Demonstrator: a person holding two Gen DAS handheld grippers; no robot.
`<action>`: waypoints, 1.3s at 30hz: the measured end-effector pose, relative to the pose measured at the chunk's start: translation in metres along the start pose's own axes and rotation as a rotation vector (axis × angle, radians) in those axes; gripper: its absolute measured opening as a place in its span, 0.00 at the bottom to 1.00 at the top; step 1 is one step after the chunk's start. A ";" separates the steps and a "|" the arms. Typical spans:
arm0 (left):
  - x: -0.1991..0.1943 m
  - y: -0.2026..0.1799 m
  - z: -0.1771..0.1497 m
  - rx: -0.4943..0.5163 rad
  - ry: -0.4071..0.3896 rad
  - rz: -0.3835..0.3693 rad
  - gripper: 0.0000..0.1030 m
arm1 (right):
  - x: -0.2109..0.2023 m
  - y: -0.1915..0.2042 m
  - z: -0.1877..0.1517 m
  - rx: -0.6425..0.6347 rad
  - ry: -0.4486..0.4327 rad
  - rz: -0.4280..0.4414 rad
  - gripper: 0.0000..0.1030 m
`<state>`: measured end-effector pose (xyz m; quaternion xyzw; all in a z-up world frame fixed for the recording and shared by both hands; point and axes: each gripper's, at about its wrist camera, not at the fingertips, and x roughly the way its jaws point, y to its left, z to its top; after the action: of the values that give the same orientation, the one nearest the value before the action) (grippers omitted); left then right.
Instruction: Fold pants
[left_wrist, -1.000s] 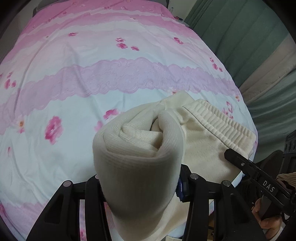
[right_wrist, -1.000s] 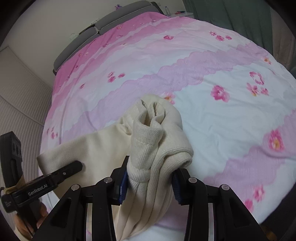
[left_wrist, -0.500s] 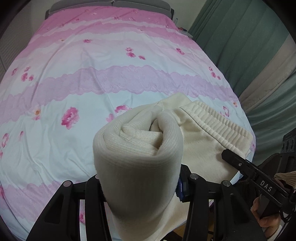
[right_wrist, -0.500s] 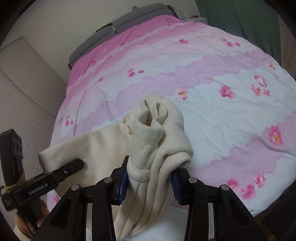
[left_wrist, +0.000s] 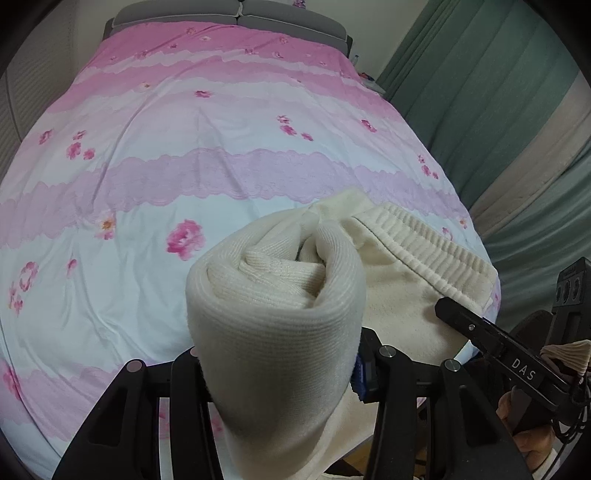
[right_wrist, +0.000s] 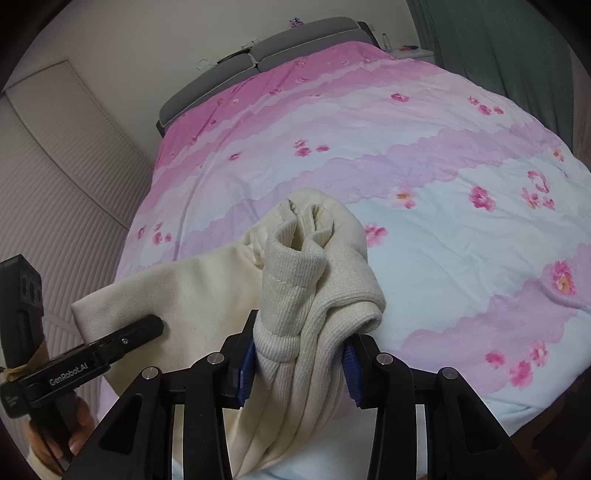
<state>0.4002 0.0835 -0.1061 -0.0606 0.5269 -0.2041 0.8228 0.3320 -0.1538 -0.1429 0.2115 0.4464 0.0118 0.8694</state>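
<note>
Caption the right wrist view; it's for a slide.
Right gripper clamps bunched cream pants above a pink floral bed.

Soft, even indoor light with a cool pinkish cast falls on the bed (left_wrist: 221, 177); no glare, only faint shadows in the cover's creases. Strong fisheye bending curves the bed's edges, and black vignette fills the corners. The near cream pants (left_wrist: 273, 332) look slightly soft.

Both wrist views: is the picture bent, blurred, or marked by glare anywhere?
Left wrist view: strong fisheye bend, dark corners; the cream ribbed knit pants in the left gripper look slightly soft, no glare. Right wrist view: same bend; the pink floral bed cover is evenly, softly lit, with pants clamped in the right gripper.
</note>
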 end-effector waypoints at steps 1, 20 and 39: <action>-0.002 0.007 0.000 0.002 0.006 -0.005 0.46 | 0.001 0.009 -0.003 0.005 -0.004 -0.008 0.39; -0.069 0.245 0.016 0.015 0.014 0.027 0.46 | 0.094 0.209 -0.064 0.039 0.045 0.029 0.39; 0.000 0.423 0.058 0.020 0.147 0.085 0.46 | 0.226 0.306 -0.097 0.030 0.256 0.093 0.39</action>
<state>0.5672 0.4616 -0.2137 -0.0146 0.5861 -0.1782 0.7903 0.4437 0.2066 -0.2516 0.2417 0.5435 0.0722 0.8006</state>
